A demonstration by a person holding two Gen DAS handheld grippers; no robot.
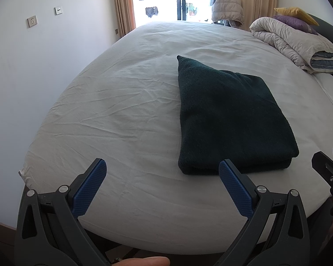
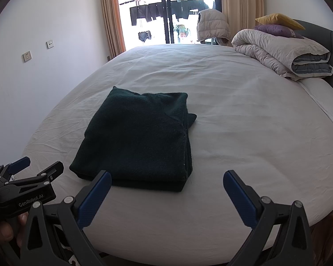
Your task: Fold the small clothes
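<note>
A dark green garment [image 1: 228, 119] lies folded into a thick rectangle on the white bed sheet [image 1: 122, 110]. It also shows in the right wrist view [image 2: 142, 139]. My left gripper [image 1: 163, 166] is open and empty, hovering near the bed's front edge, just left of the garment's near edge. My right gripper [image 2: 167, 177] is open and empty, near the front edge, to the right of the garment's near corner. The left gripper also shows at the left edge of the right wrist view [image 2: 35, 166].
A rolled grey duvet [image 2: 282, 53] with purple and yellow pillows [image 2: 277, 25] lies at the back right by the headboard. A padded jacket [image 2: 213, 25] hangs near the balcony door. The wall [image 1: 33, 66] with sockets is on the left.
</note>
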